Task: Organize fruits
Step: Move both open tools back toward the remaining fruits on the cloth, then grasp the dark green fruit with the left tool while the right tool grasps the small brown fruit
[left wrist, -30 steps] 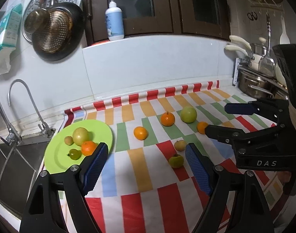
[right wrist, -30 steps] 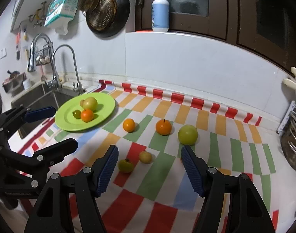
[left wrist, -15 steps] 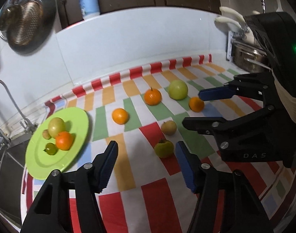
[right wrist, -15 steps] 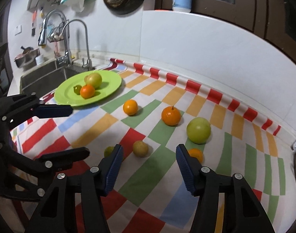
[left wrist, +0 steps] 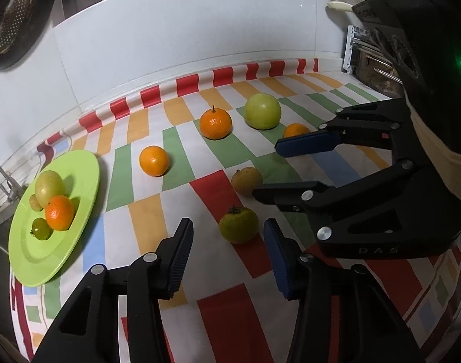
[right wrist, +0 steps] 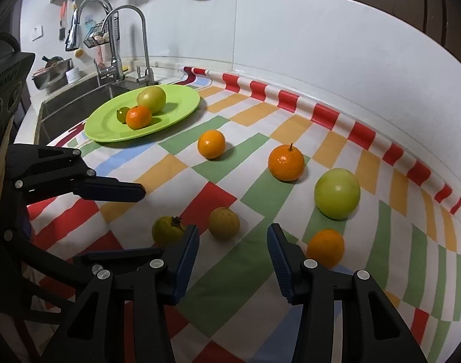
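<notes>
A: Fruits are lying in two groups: some on the green plate (left wrist: 27, 251) by the sink (right wrist: 70, 106), the rest loose on the striped cloth (left wrist: 145, 220) covering the table.

B: What is sitting on the plate?

A: A yellow-green apple (right wrist: 151, 99), a mandarin (right wrist: 138, 117) touching it, and a small green fruit (right wrist: 123, 114) beside them. The left wrist view is also showing a small tan fruit (left wrist: 34, 202) tucked against the apple.

B: And the loose ones?

A: A big green apple (right wrist: 337, 193), a stemmed mandarin (right wrist: 286, 163), a plain orange (right wrist: 211, 144), a small orange (right wrist: 325, 247), a brownish round fruit (right wrist: 224, 222) and a green persimmon (left wrist: 238, 224) are lying apart from one another.

B: How is the left hand-held gripper (left wrist: 227, 254) standing?

A: Its jaws have just been closing and are standing fairly narrow, not gripping anything. The persimmon is lying just ahead of the gap, near the right-side pad; I cannot tell whether they are touching.

B: And the right hand-held gripper (right wrist: 232, 257)?

A: Likewise narrowing, nothing pressed between the pads. The brownish fruit is sitting just beyond its tips, the small orange just outside its right finger (right wrist: 280, 257).
</notes>
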The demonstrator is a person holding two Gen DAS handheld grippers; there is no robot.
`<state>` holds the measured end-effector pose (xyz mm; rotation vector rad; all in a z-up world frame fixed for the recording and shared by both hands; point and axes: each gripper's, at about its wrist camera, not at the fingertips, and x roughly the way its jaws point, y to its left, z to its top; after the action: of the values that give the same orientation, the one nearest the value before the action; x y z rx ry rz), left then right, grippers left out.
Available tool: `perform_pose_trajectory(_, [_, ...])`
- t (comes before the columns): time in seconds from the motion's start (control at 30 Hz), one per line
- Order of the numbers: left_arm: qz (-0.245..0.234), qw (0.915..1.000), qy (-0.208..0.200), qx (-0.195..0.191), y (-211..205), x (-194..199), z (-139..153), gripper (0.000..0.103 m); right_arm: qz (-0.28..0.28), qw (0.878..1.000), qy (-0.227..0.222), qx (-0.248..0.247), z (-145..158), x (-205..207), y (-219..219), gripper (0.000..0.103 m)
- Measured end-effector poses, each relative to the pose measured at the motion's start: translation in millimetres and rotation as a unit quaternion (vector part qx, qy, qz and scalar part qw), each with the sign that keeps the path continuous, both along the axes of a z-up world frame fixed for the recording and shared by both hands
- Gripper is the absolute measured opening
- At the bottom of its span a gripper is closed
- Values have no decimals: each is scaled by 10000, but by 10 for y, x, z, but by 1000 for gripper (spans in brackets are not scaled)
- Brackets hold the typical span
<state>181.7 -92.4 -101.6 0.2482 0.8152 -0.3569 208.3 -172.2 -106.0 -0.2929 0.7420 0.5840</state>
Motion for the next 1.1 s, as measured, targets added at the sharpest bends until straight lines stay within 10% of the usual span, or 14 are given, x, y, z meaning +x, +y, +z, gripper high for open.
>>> perform_pose_trajectory(0.33, [-83,9994,292,-176,3,132,-84,30,139,9997,203,10,-95,143,74,43])
perform_pose_trajectory(1.1, [290,9987,-16,-416,255,-2,167,29,-375,9979,296,427,48,21,75,27])
